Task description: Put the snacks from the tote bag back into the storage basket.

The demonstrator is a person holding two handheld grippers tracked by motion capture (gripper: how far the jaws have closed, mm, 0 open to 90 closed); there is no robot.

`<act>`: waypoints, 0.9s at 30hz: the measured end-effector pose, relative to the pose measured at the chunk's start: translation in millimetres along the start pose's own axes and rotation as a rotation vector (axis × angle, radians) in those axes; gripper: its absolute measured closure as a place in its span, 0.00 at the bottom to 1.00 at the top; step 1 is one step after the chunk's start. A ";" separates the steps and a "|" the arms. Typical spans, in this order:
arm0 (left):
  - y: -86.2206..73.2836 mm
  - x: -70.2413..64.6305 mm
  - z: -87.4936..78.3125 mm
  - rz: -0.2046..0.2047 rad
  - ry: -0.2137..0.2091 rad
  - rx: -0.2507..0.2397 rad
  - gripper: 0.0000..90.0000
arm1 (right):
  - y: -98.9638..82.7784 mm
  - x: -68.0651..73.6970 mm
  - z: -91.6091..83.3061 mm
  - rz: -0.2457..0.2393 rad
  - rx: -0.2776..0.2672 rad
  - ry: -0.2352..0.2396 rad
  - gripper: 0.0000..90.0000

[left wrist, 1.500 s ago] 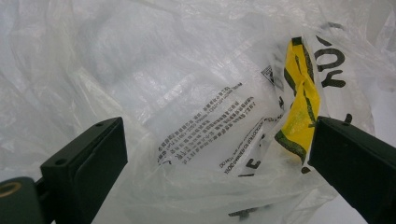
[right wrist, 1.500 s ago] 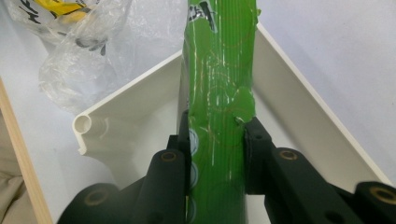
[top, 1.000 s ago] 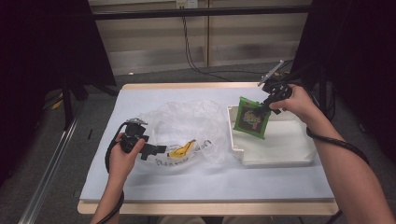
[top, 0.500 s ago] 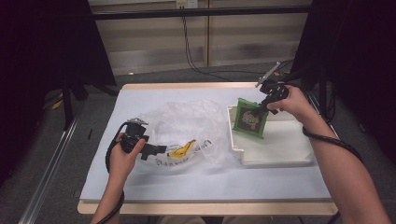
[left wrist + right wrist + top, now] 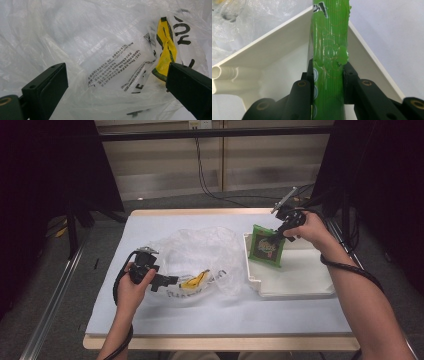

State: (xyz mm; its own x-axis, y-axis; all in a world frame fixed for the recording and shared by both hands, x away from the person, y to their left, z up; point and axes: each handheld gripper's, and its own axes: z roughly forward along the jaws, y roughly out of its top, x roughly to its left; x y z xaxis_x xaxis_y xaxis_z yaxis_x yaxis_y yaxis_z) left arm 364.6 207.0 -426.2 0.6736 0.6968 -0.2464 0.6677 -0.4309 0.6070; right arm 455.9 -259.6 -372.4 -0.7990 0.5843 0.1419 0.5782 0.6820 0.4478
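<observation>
The green foil snack packet (image 5: 329, 50) is glossy and finely ribbed. Under it, the white plastic rectangular tray (image 5: 300, 280) looks smooth and matt. Left of the tray, the clear crinkled plastic bag (image 5: 100, 50) shines, thin and wrinkled, on a matt pale tabletop (image 5: 200, 315) edged in wood.

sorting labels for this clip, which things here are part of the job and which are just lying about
Part of the job:
- green packet, clamped in the right hand-held gripper
- white tray beneath it
- clear plastic bag, in front of the open left hand-held gripper

Lying about:
- cable on the floor behind the table
</observation>
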 end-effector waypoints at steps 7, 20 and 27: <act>-0.4 -0.1 1.3 -0.004 0.008 -0.003 0.04 | 1.6 -2.2 2.1 -0.010 0.000 -0.004 0.82; -0.7 0.0 3.4 -0.004 0.006 0.002 0.04 | 5.6 -7.6 5.6 -0.044 -0.010 -0.011 0.82; -1.4 1.2 2.5 -0.015 0.011 -0.003 0.04 | 8.5 -13.0 7.6 -0.052 -0.004 -0.005 0.82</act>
State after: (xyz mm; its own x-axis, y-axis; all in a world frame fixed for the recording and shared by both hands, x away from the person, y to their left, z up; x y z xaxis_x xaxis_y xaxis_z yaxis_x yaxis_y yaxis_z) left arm 365.3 207.0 -429.3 0.6600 0.7096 -0.2467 0.6766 -0.4185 0.6059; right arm 472.5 -258.1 -377.1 -0.8270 0.5506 0.1135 0.5354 0.7099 0.4576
